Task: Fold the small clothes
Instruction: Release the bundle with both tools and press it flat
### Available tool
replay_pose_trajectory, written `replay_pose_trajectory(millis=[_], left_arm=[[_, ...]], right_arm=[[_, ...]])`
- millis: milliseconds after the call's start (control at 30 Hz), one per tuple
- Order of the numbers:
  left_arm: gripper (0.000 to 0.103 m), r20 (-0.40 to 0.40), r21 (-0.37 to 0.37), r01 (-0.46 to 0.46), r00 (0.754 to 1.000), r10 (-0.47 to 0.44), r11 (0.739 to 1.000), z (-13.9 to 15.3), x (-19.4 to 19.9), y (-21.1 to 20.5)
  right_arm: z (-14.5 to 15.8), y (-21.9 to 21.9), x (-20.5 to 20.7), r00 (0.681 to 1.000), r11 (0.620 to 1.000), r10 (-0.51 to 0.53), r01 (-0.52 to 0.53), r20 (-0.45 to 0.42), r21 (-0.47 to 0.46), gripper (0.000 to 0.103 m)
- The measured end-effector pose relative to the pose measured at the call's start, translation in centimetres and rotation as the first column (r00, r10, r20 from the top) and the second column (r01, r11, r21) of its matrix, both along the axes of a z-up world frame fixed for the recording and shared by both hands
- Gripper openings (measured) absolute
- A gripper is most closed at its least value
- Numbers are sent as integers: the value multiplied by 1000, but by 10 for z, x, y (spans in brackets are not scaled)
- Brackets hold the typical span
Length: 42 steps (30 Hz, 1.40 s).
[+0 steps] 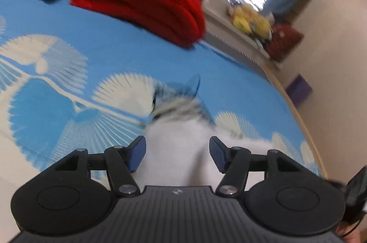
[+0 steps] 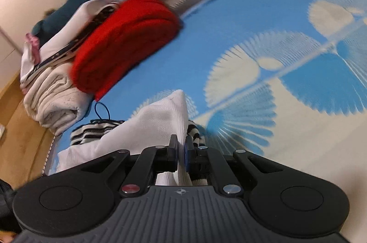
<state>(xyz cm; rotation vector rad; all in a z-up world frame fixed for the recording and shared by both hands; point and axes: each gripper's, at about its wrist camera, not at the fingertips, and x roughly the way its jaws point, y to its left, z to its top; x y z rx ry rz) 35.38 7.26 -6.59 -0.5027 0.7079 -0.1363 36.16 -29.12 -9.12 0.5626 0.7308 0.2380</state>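
A bed [image 1: 110,52] covered by a blue sheet printed with pale fan shapes was taken up as the working surface, in a room with cream walls and a bright window at the far side. At one edge of the bed a stack of folded laundry was seen: a cream knit [image 2: 57,103] at the bottom and a thick red blanket [image 1: 142,2] beside it. Yellow soft toys [image 1: 250,20] were set on a ledge beyond the bed.

A white sock [image 2: 160,126] with a black-striped cuff was held up off the sheet. The right gripper [image 2: 182,151] was clamped tight on a fold of its white cloth. The left gripper [image 1: 177,151] was held with its jaws well apart; the white cloth lay between them, and no pad was seen pressing on it.

A risk was judged here: with only one pinch point, the sock could be dragged askew or bunched if it were pulled before the left jaws closed. The thin fold could also be slipped from the right pads. The left view was blurred, so the cuff's edge was poorly resolved.
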Motion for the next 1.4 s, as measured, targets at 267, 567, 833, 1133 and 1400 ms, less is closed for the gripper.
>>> replay_pose_trajectory(millis=[267,567,833,1133,1400], left_arm=[[65,-110,36,167,981,-162,985,-2,-12,-4],[65,-317,197,347,908,-275,917,-37,-47,-33],[66,-281,201,318,925,-257,926,-27,-82,-25],[65,-254,79,234,945,-208,969,-24,-90,-7],[62,-407,143,240,899,-164,960,-57,-80,-12]], right_arm=[[-19,2,20,992,993,-87,79,-90,-82,8],[-13,0,-7,980,994,89,-98,-179,-47,46],[-18,19,-48,961,967,161,-199,-222,-157,2],[-8,-20,-84,989,994,-6,-9,-145,-106,1],[-41,0,-73,968,982,24,-70,-252,-175,1]])
